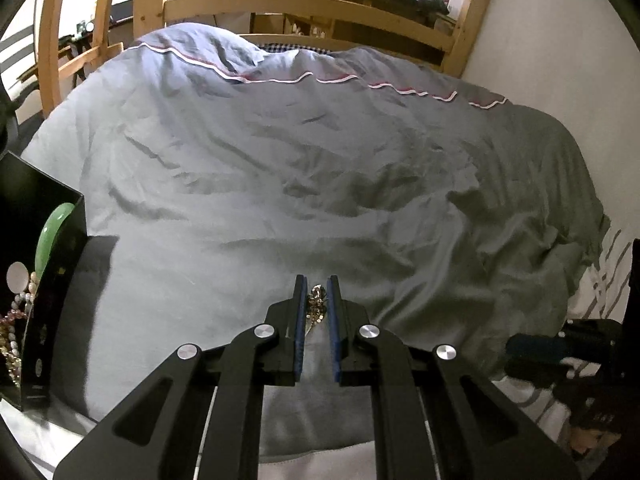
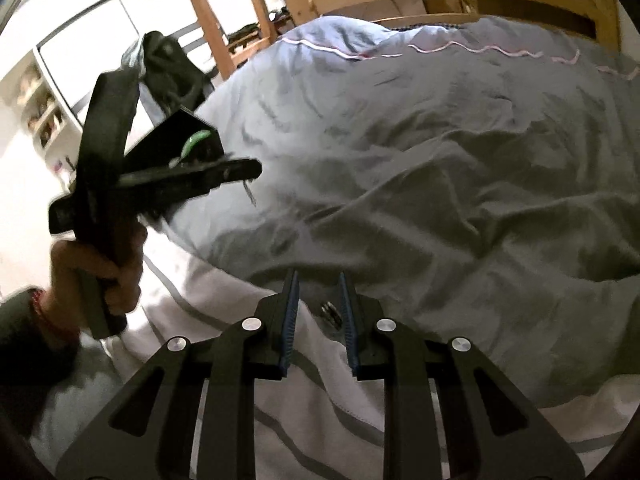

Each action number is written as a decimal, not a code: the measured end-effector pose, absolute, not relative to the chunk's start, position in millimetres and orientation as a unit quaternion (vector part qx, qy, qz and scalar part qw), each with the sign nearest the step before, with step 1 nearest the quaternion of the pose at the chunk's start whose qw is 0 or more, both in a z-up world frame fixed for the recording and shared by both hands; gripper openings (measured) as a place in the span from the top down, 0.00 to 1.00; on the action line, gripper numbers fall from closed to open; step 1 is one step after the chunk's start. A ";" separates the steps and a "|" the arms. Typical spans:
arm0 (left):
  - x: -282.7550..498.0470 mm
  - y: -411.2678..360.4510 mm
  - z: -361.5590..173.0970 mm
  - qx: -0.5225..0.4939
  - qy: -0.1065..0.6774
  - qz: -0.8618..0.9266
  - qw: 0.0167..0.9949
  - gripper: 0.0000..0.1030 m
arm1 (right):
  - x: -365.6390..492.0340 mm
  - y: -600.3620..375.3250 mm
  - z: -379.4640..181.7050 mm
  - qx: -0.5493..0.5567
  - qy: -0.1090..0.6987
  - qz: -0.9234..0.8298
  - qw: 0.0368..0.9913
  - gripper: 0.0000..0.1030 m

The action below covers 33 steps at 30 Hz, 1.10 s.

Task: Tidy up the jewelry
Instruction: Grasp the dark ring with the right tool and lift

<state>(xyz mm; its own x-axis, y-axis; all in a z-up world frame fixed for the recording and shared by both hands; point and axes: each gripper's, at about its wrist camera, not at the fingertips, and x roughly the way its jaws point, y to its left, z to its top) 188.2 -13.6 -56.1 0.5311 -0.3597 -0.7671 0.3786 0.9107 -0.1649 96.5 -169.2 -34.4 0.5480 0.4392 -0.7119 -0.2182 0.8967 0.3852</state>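
Observation:
My left gripper (image 1: 317,286) is shut on a small sparkly gold-and-silver jewelry piece (image 1: 316,304), held above the grey-blue duvet. The right wrist view shows that left gripper (image 2: 256,170) with a thin bit of the piece dangling from its tips. At the left stands an open black jewelry box (image 1: 60,280) with a green bangle (image 1: 56,232) and pearl strands (image 1: 16,320) inside. My right gripper (image 2: 319,278) has its jaws drawn close on a small dark metal piece (image 2: 331,314) that sits against the right pad, over the white striped sheet.
A rumpled grey-blue duvet (image 1: 280,160) covers the bed, with a white striped sheet (image 2: 304,412) along the near edge. A wooden bed frame (image 1: 312,0) and ladder (image 2: 224,12) stand behind. A white wall (image 1: 560,60) runs along the right. A person's hand (image 2: 96,272) grips the left tool's handle.

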 end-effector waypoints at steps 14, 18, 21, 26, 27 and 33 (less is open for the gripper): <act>181.0 -9.3 -36.0 0.013 0.411 -0.212 0.886 0.91 | 105.6 -146.4 -55.0 0.054 0.483 0.178 0.855 0.77; 181.0 -10.6 -36.9 0.016 0.412 -0.216 0.885 0.91 | 111.1 -130.8 -75.5 0.000 0.516 0.163 0.841 0.76; 181.1 -11.5 -37.4 0.017 0.413 -0.215 0.885 0.91 | 111.5 -128.3 -78.8 -0.009 0.520 0.161 0.839 0.75; 180.4 -12.1 -35.5 0.019 0.410 -0.214 0.887 0.91 | 109.7 -136.1 -70.4 0.008 0.501 0.161 0.850 0.86; 180.4 -11.8 -34.7 0.017 0.409 -0.215 0.887 0.91 | 108.9 -138.4 -66.9 0.015 0.493 0.163 0.855 0.87; 177.7 -7.1 -28.7 0.014 0.402 -0.213 0.891 0.91 | 108.2 -141.9 -57.6 0.021 0.477 0.153 0.866 0.87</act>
